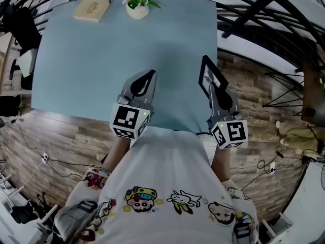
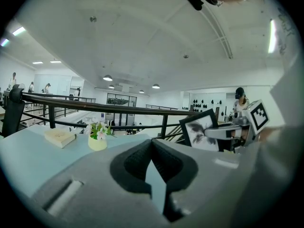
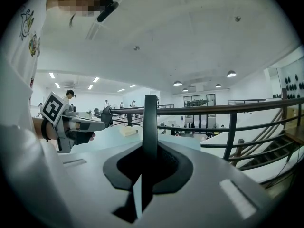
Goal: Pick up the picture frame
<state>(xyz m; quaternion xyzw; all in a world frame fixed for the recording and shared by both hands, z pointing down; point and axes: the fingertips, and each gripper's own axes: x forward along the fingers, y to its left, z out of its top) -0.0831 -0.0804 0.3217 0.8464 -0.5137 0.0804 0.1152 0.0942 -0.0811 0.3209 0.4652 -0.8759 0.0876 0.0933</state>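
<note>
The picture frame (image 1: 209, 74) is black-edged with a dark ink-like print on white. It is held upright above the right edge of the pale blue table (image 1: 91, 65). My right gripper (image 1: 212, 89) is shut on its lower edge. The left gripper view shows the frame's (image 2: 204, 129) face. In the right gripper view the frame (image 3: 150, 122) stands edge-on, rising from between the jaws. My left gripper (image 1: 150, 75) hovers over the table's near part, to the left of the frame. It is shut, its pads (image 2: 142, 158) meeting with nothing between them.
A tan book (image 1: 92, 9) lies at the table's far left. A cream pot of pink flowers (image 1: 137, 4) stands at the far middle. A dark metal railing (image 3: 228, 110) runs behind the table and along its right side. Wood flooring (image 1: 61, 136) surrounds the table.
</note>
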